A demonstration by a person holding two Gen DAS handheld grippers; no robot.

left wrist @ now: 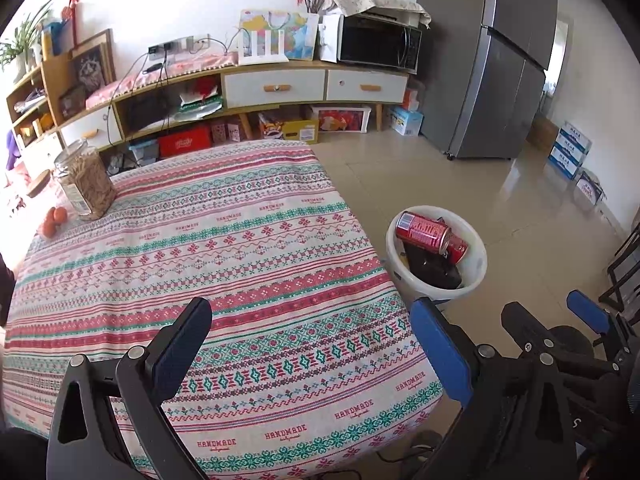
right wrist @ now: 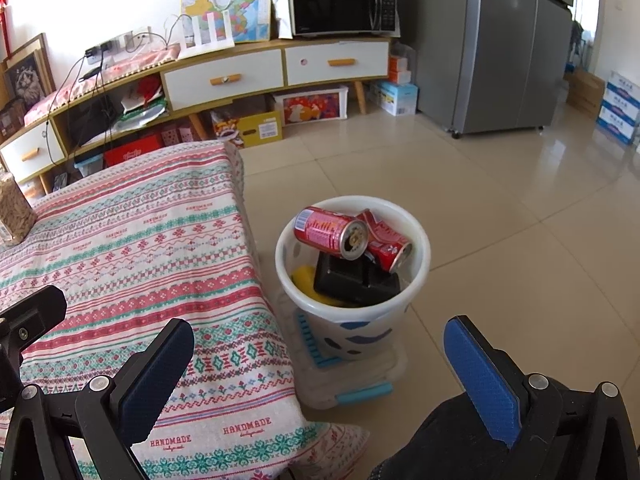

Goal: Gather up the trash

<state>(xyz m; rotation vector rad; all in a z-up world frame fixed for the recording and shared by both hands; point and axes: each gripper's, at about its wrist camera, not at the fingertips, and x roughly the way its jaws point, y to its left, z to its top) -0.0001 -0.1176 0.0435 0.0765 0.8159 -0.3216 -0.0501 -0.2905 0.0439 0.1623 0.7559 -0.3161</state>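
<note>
So the trash is sitting in the round white plastic bin (right wrist: 352, 276) on the tiled floor, just off the corner of the desk. Two red drink cans lie on their sides at the top: the smooth red can (right wrist: 331, 232) is nearer the desk, and the dented red can (right wrist: 387, 243) is tucked right against it, both with their open ends facing the camera. They rest on a black boxy thing (right wrist: 356, 280), and there's something yellow (right wrist: 304, 276) peeking out beside that, can't tell what it is. The bin itself stands on a clear plastic box with light blue handles (right wrist: 360, 392).

Right tool (right wrist: 316, 380) hovers short of the bin, blue-padded fingers spread wide, nothing between them. Left tool (left wrist: 312, 356) is the same deal, fingers wide apart and empty, over the near part of the desk; from its view the bin (left wrist: 436, 280) is off to the right past the desk edge.

The desk is covered in a red, green and white patterned cloth (left wrist: 224, 264) printed with "HANDMADE". At its far left corner stand a clear glass jar (left wrist: 85, 180) of pale sticks and a couple of orange fruits (left wrist: 54, 220). Behind are a wooden sideboard with white drawers (right wrist: 276, 68), a black microwave (right wrist: 342, 6) and a grey fridge (right wrist: 492, 48)
</note>
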